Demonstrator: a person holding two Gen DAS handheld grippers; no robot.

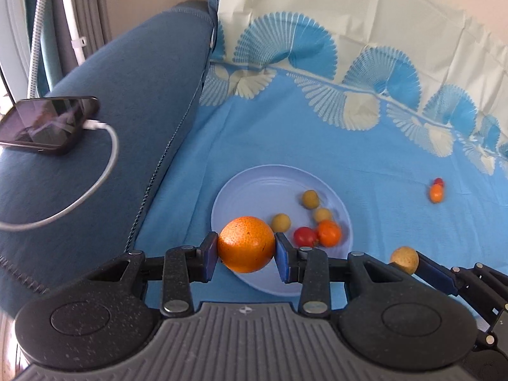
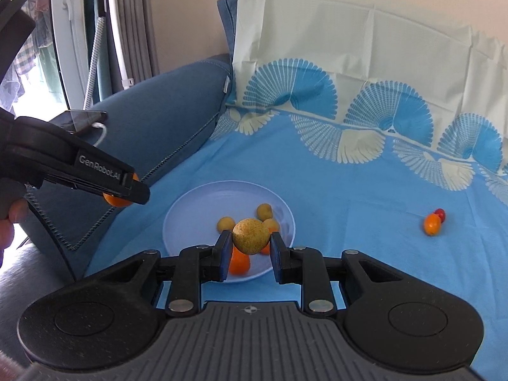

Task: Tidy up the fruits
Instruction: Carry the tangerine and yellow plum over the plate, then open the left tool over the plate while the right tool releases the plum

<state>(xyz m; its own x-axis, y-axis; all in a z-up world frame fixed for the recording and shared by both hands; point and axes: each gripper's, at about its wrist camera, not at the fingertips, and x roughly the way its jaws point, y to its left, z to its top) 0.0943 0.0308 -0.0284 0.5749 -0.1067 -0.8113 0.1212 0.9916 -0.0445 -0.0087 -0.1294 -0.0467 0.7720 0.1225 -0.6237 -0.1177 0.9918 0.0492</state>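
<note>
My left gripper is shut on a large orange, held above the near left rim of a pale blue plate. The plate holds three small yellow-green fruits, a red cherry tomato and a small orange fruit. My right gripper is shut on a tan round fruit, hanging over the near side of the same plate. In the left wrist view that fruit shows at the lower right. The left gripper with the orange appears at the left of the right wrist view.
A small orange fruit and a red one lie together on the blue patterned cloth to the right. A phone with a white cable rests on the blue sofa arm at the left. A hand shows at the left edge.
</note>
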